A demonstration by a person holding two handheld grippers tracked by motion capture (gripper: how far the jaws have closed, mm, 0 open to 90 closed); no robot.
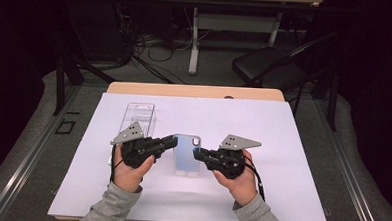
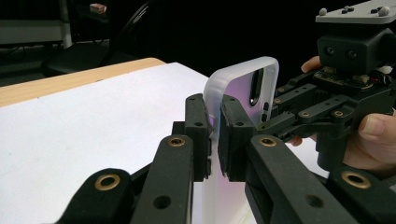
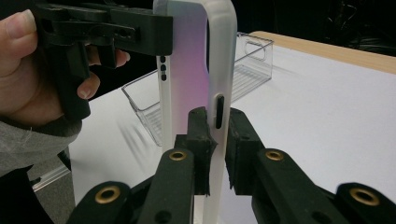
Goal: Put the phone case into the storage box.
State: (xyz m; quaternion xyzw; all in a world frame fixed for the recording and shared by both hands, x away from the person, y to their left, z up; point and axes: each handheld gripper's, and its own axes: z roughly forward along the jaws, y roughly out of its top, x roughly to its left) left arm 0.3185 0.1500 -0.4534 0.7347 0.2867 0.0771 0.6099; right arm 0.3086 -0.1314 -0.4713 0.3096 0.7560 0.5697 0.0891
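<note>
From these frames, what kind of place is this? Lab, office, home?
Most likely a lab or data-collection room. A wooden table covered with a white sheet sits in a dark space, loose cables run over the grey floor, and a folding chair stands behind.

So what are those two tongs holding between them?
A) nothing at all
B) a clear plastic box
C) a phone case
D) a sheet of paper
C: the left tongs and right tongs each pinch an opposite edge of the phone case.
</note>
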